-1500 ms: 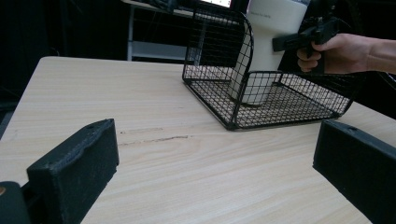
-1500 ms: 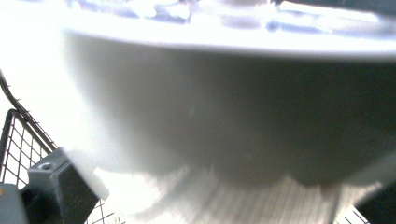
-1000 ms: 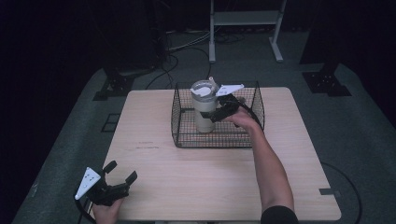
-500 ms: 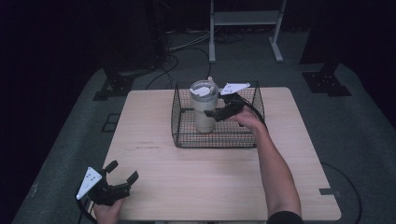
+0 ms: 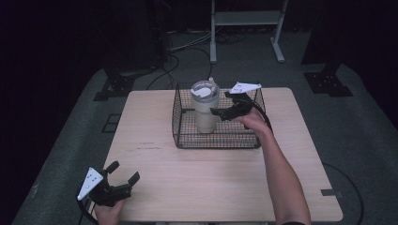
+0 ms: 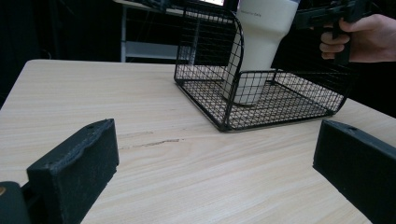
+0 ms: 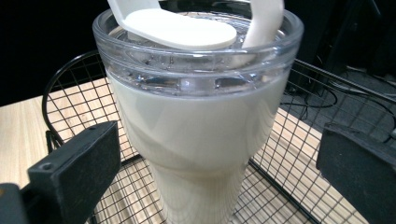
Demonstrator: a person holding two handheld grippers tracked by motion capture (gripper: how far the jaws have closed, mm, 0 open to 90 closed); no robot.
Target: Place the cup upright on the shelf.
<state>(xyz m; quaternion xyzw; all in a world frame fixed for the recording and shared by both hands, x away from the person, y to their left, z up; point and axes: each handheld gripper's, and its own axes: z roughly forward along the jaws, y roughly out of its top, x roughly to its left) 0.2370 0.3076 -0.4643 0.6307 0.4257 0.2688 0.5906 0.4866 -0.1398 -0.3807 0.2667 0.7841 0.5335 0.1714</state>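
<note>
- The right gripper [image 5: 220, 107] hangs inside the wire basket [image 5: 183, 136], its jaws spread wide on either side of the tumbler [image 5: 204, 112] and apart from it — in the right gripper view the cup stands between the two pads with a gap on each side.
- The tumbler [image 7: 201, 135] stands upright on the basket floor, cream body, clear lid [image 7: 196, 51] with a white flap and handle part on top.
- In the left gripper view a line of small dark print runs near the top of the tumbler [image 6: 254, 51]; it is too small to read.
- The basket [image 6: 261, 98] sits at the far middle of the table [image 5: 155, 117], with its back wall near the far edge.
- The left gripper [image 5: 123, 174] rests at the near left corner, jaws spread, holding nothing — well apart from the basket.
- Bare wood lies between the basket and the near edge, and to both sides of it.
</note>
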